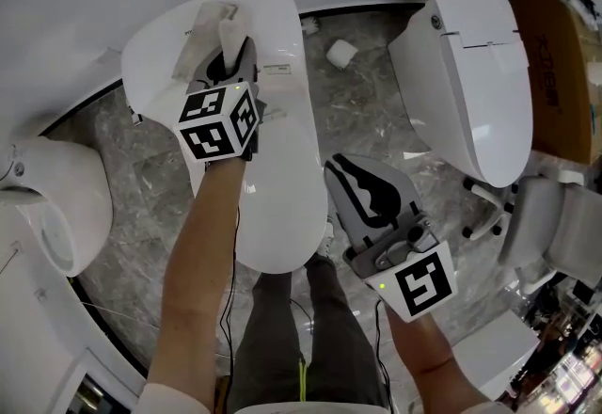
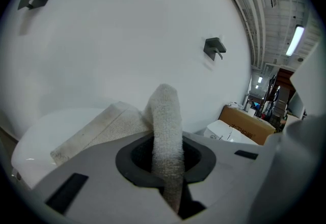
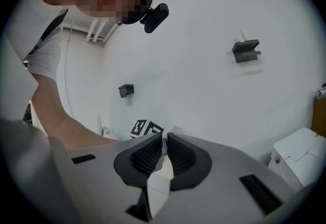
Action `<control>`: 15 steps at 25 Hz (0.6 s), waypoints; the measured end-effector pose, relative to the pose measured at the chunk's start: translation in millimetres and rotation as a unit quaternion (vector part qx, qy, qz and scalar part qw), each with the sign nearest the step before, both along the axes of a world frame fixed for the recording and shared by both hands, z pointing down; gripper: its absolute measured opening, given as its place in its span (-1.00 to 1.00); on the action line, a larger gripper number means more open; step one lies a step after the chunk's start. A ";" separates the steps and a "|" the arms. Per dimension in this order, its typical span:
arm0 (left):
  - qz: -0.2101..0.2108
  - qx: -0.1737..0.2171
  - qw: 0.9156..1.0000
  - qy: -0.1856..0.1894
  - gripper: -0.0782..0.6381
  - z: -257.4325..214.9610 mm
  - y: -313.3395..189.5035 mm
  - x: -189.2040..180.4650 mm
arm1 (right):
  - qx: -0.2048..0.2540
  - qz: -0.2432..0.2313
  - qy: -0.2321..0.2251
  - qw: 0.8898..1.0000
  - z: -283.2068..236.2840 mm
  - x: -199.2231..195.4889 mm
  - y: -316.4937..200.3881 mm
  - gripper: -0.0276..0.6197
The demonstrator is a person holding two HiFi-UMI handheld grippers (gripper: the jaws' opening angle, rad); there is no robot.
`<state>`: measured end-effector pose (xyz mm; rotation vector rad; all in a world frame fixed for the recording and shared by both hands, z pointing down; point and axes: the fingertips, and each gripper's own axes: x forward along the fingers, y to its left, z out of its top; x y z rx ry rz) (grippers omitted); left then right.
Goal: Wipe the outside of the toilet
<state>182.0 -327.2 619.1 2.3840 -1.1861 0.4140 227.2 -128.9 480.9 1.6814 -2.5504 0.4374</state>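
Note:
A white toilet (image 1: pixel 282 167) with its lid down stands in the middle of the head view, its tank (image 1: pixel 155 64) toward the wall. My left gripper (image 1: pixel 230 53) rests over the tank top, shut on a whitish cloth (image 1: pixel 202 26) that lies spread on the tank. In the left gripper view a fold of the cloth (image 2: pixel 165 121) sticks up between the jaws of the left gripper (image 2: pixel 164 152). My right gripper (image 1: pixel 350 177) hovers beside the bowl's right side, shut and holding nothing. In its own view the right gripper (image 3: pixel 164 139) points at the white wall.
A second white toilet (image 1: pixel 470 73) stands at the right beside a cardboard box (image 1: pixel 560 55). Another white fixture (image 1: pixel 56 205) is at the left. A crumpled paper ball (image 1: pixel 340 52) lies on the grey marble floor (image 1: pixel 362 102). The person's legs (image 1: pixel 301 327) stand before the bowl.

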 end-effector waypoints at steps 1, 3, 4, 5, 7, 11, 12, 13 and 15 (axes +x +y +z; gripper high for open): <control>0.003 -0.001 1.000 0.000 -0.62 0.7 1.8 5.1 | 0.000 0.004 -0.001 1.000 0.3 4.9 2.4 -0.75; 0.009 -0.003 1.000 -0.002 -0.62 2.9 5.7 15.9 | 0.000 0.012 -0.001 1.000 0.9 14.3 6.6 -0.75; 0.011 -0.005 1.000 -0.002 -0.62 4.1 6.9 21.1 | 0.000 0.015 -0.001 1.000 1.0 18.2 7.9 -0.75; 0.014 -0.006 1.000 -0.001 -0.62 5.2 7.5 25.9 | 0.001 0.017 -0.001 1.000 1.0 21.4 8.9 -0.75; 0.019 -0.009 1.000 -0.001 -0.62 7.3 8.7 34.9 | 0.001 0.020 -0.001 1.000 1.6 26.0 11.5 -0.75; 0.027 -0.019 0.999 0.005 -0.62 11.4 13.3 55.2 | -0.003 0.028 -0.002 1.000 3.7 39.6 19.6 -0.75; 0.027 -0.024 0.999 0.009 -0.62 12.5 14.3 60.2 | -0.003 0.031 -0.001 1.000 4.0 44.0 21.4 -0.75; 0.027 -0.029 0.999 0.013 -0.62 13.7 15.2 65.0 | -0.004 0.034 -0.001 0.999 4.3 48.1 22.9 -0.75; 0.030 -0.037 0.999 0.020 -0.62 16.3 17.2 74.1 | -0.004 0.040 0.000 0.999 4.9 55.5 25.7 -0.75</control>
